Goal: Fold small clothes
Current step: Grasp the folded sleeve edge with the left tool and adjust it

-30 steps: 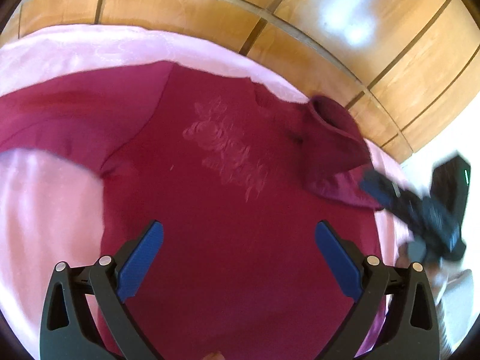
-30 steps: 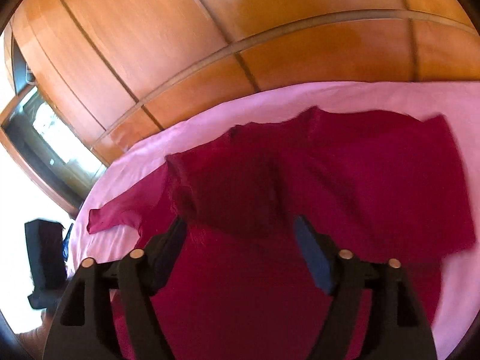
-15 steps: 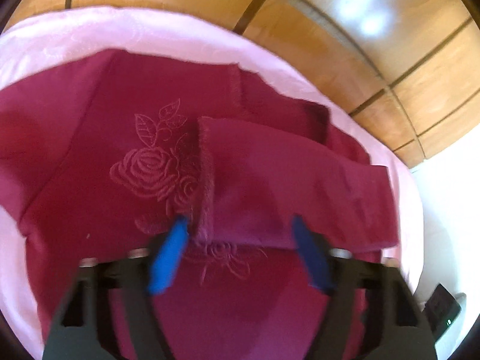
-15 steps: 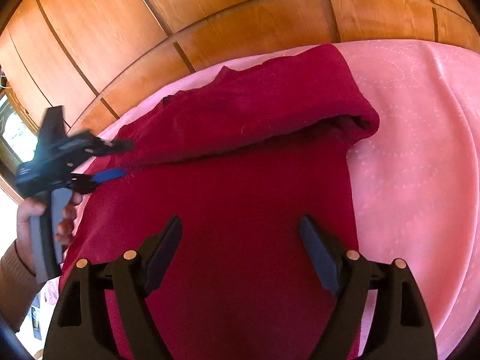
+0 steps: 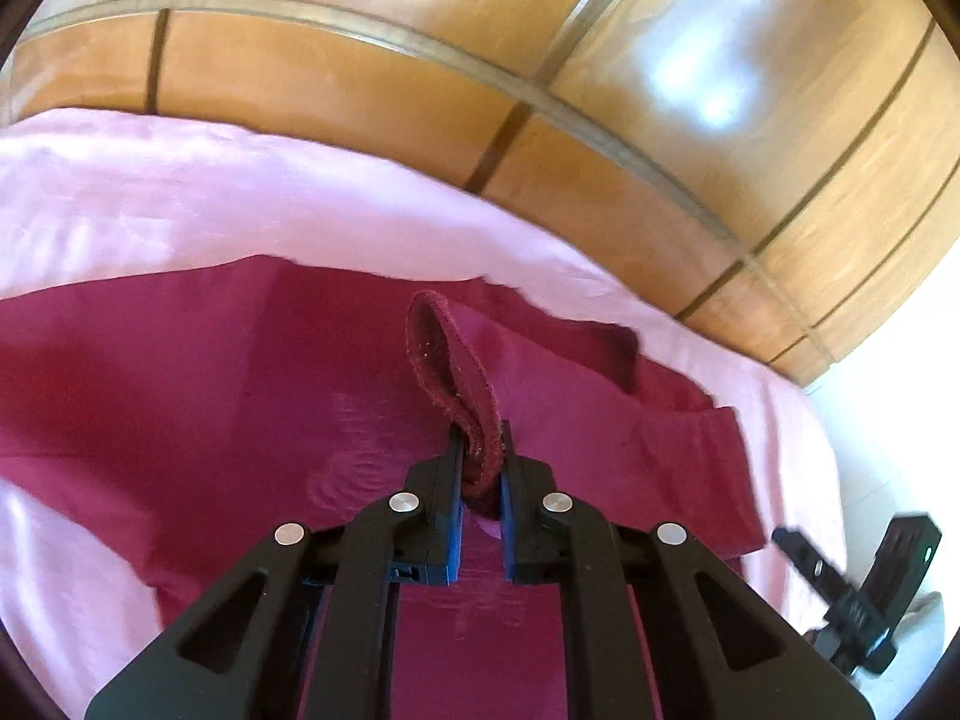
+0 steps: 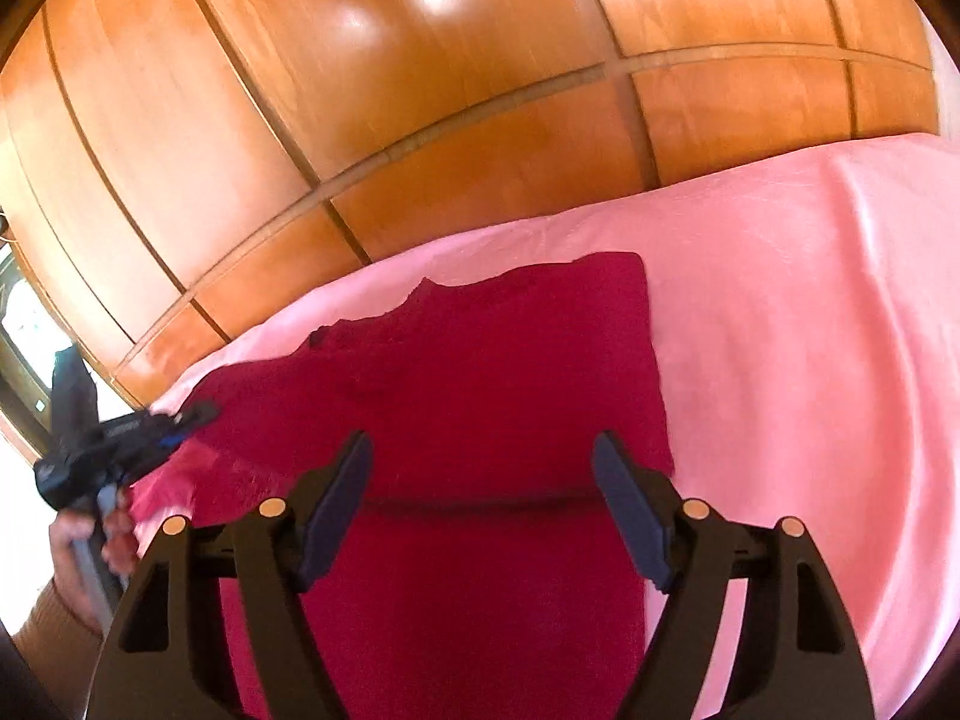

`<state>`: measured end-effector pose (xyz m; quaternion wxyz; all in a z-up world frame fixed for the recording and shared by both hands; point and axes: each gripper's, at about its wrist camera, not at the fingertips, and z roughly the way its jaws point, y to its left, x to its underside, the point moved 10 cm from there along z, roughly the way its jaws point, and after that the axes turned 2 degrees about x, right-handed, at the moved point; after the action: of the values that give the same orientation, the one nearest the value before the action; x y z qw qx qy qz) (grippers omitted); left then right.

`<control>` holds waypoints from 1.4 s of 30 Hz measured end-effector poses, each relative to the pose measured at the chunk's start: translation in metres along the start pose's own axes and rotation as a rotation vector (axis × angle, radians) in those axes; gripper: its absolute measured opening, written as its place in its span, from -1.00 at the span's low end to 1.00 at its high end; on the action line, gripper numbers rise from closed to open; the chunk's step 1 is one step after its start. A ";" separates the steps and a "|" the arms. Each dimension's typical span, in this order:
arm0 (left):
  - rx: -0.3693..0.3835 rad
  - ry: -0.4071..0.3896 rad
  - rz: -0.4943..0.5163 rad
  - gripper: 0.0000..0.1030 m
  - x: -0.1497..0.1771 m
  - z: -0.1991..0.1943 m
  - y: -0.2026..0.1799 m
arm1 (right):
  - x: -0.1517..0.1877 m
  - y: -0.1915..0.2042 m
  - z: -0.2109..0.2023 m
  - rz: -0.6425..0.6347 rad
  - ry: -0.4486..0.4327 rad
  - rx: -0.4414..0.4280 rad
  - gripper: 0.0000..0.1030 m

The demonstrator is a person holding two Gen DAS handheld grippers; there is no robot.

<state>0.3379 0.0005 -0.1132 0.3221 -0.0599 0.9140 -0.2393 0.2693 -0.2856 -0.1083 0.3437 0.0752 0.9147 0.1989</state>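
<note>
A dark red sweater with a rose pattern lies on a pink sheet. My left gripper is shut on the ribbed cuff of a sleeve, which loops up from the jaws. In the right wrist view the sweater lies flat with its right side folded in. My right gripper is open and empty above it. The left gripper shows there at the left edge, at the sweater's left side.
A glossy wooden wardrobe stands behind the bed, also in the right wrist view. The right gripper shows at the lower right of the left wrist view. Bare pink sheet lies right of the sweater.
My left gripper has shut on the sleeve cuff and lifted it. My right gripper stays open and has shifted over the folded body of the sweater.
</note>
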 end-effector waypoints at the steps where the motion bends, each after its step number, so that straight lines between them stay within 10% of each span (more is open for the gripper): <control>1: -0.010 0.013 -0.004 -0.84 0.003 0.003 0.006 | -0.001 -0.002 0.009 -0.004 0.015 0.017 0.42; 6: -0.113 0.091 0.017 -0.84 0.031 0.027 0.037 | 0.020 -0.011 0.056 -0.045 0.104 0.136 0.42; 11: -0.143 0.060 0.066 -0.78 0.038 0.030 0.037 | 0.030 -0.001 0.068 -0.174 0.129 0.207 0.86; 16: -0.194 0.024 0.058 0.25 0.034 0.018 0.041 | 0.031 -0.002 0.081 -0.232 0.150 0.273 0.97; 19: -0.220 0.005 0.031 0.29 0.036 0.004 0.047 | 0.031 0.000 0.081 -0.245 0.148 0.285 0.97; 25: -0.124 -0.035 -0.088 0.29 0.046 -0.039 0.069 | 0.030 0.003 0.079 -0.261 0.128 0.300 0.97; 32: -0.094 -0.127 -0.311 0.93 0.048 -0.113 0.158 | 0.030 0.003 0.078 -0.266 0.124 0.305 0.97; 42: -0.257 -0.397 -0.693 0.93 0.040 -0.227 0.332 | 0.029 0.005 0.076 -0.276 0.117 0.315 0.97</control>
<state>0.1810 0.3721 -0.1402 0.3824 -0.4484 0.7824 -0.2014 0.2974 -0.2498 -0.1758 0.2982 -0.0096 0.9544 0.0087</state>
